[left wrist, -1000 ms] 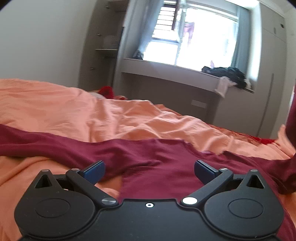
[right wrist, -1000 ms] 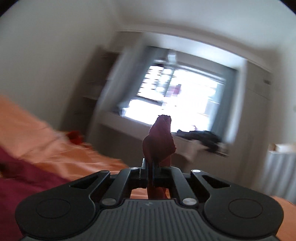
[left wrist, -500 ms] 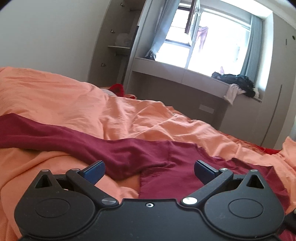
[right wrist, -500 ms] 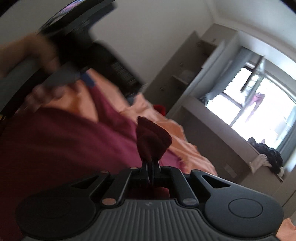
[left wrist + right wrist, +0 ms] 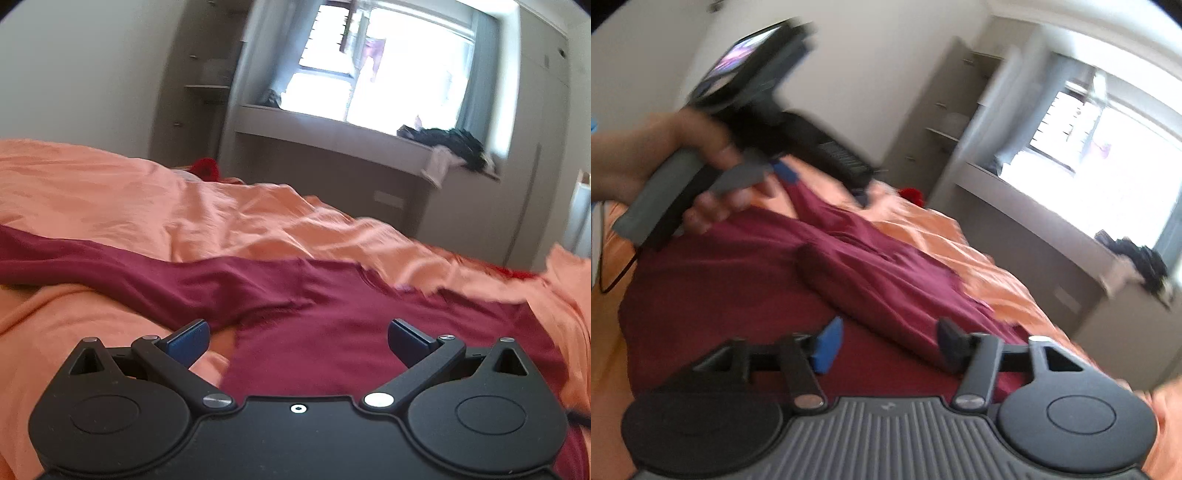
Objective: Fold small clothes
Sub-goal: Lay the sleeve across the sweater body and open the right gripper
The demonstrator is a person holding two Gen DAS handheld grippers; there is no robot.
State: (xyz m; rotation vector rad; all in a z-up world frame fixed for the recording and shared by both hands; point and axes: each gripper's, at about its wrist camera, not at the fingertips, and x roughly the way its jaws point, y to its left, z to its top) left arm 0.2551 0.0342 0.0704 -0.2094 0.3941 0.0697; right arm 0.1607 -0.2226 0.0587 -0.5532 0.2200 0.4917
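A dark red long-sleeved garment (image 5: pixel 332 332) lies spread on the orange bedsheet (image 5: pixel 147 206), one sleeve (image 5: pixel 92 258) stretched out to the left. My left gripper (image 5: pixel 299 339) hovers low over the garment's near left part, open with nothing between its blue pads. In the right wrist view the other sleeve (image 5: pixel 871 280) lies folded across the garment's body (image 5: pixel 720 295). My right gripper (image 5: pixel 889 343) is just above it with its jaws opening; the sleeve's end lies loose by the right finger and the pads do not press it. A hand (image 5: pixel 665 155) at upper left holds the left gripper's handle.
A window ledge (image 5: pixel 332 129) beyond the bed carries a pile of dark clothes (image 5: pixel 454 144). A red item (image 5: pixel 205 166) lies at the bed's far edge, with shelves (image 5: pixel 207 86) behind. A black cable (image 5: pixel 617 273) hangs at the left.
My right gripper, shut on the sleeve's end and held high, swung down over the garment and opened; the sleeve now lies across the body. The left gripper stayed open, about where it was.
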